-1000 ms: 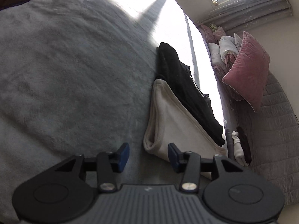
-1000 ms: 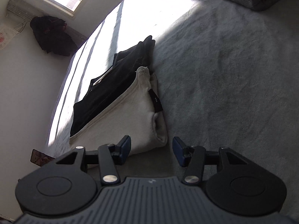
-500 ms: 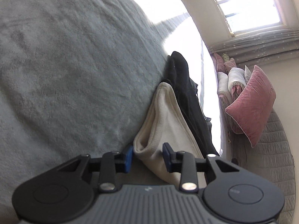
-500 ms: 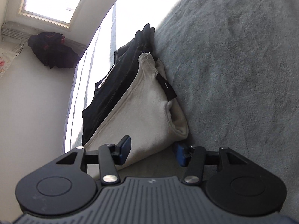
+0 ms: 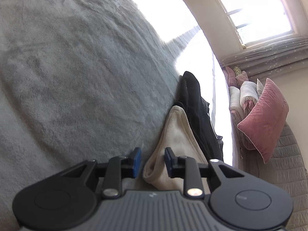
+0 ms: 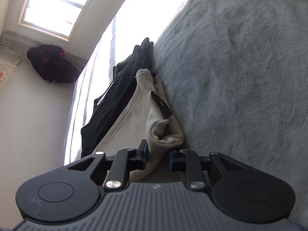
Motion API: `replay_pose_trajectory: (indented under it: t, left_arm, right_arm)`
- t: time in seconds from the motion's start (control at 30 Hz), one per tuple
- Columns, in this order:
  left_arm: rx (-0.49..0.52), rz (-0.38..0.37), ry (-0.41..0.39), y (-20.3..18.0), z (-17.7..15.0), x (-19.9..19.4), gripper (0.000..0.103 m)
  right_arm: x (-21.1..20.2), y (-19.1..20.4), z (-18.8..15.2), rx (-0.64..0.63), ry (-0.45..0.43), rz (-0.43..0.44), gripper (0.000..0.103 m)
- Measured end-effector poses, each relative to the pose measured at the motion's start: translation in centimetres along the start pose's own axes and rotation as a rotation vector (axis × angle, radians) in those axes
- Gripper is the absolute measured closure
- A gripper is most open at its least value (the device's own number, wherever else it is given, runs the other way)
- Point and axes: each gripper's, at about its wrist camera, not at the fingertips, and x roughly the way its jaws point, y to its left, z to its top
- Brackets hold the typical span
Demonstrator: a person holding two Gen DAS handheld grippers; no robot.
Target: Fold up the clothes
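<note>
A folded cream garment (image 5: 179, 134) lies on a grey blanket (image 5: 77, 77), with a folded black garment (image 5: 196, 104) on its far side. My left gripper (image 5: 152, 162) straddles the cream garment's near corner, its blue pads (image 5: 137, 161) still a little apart around the cloth. In the right wrist view the cream garment (image 6: 138, 115) carries a black label (image 6: 161, 104), with the black garment (image 6: 119, 88) beside it. My right gripper (image 6: 157, 156) has its jaws around the other near corner, close to the fabric.
A pink cushion (image 5: 267, 119) and rolled bedding (image 5: 244, 94) sit along the quilted headboard (image 5: 288, 163) on the right. A window (image 6: 53, 9) and dark clothes hanging on the wall (image 6: 50, 65) show in the right wrist view. Bright sunlight falls across the far bed.
Both grippers moved forward and down onto the cream garment's near corners. Their jaws narrowed from wide open to closing around the cloth.
</note>
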Motion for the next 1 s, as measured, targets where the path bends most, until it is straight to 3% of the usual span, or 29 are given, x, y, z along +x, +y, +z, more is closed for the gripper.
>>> replay_pose_trajectory:
  t: [0.03, 0.1, 0.13, 0.6, 0.7, 1.0]
  left_arm:
    - [0.014, -0.004, -0.002, 0.0, 0.2, -0.2, 0.073]
    - [0.049, -0.017, 0.037, -0.3, 0.6, 0.0, 0.055]
    - [0.065, -0.018, 0.052, -0.4, 0.6, 0.3, 0.054]
    - [0.191, -0.046, 0.089, -1.6, 0.8, 3.4, 0.053]
    - [0.234, -0.045, 0.117, -1.7, 0.7, 3.2, 0.053]
    - [0.192, -0.008, 0.255, -1.0, 0.9, 0.9, 0.051]
  right_arm:
    - [-0.1, 0.0, 0.1, -0.001, 0.002, 0.002, 0.078]
    - [-0.2, -0.1, 0.2, 0.007, 0.007, 0.006, 0.078]
    - [-0.2, -0.1, 0.2, 0.013, 0.010, 0.009, 0.077]
    - [1.6, 0.1, 0.8, -0.012, 0.016, 0.048, 0.074]
    - [1.5, 0.2, 1.1, -0.017, 0.032, 0.046, 0.074]
    - [-1.4, -1.6, 1.4, 0.007, 0.077, 0.038, 0.073]
